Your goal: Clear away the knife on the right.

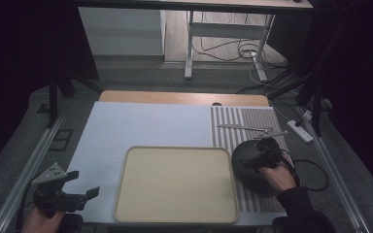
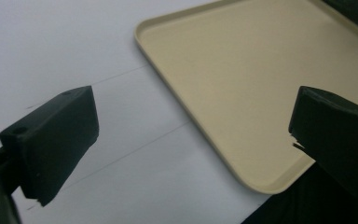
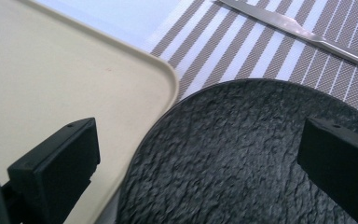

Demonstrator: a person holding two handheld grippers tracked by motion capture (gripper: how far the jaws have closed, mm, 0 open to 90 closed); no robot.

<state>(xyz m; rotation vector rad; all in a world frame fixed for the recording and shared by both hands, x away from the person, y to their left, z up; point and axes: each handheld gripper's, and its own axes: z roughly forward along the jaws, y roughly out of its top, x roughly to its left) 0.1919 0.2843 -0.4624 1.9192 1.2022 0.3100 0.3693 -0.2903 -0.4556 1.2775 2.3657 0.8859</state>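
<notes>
My right gripper [image 1: 258, 158], jaws wide & holding nothing, hovers right over the plate [image 3: 242, 154] on the mat [image 1: 249, 127], w/ the tray [image 1: 126, 194] touching at the plate's 9 o'clock, while my left gripper [image 1: 82, 187], also wide, sits well off at the tray's 8 o'clock.
</notes>
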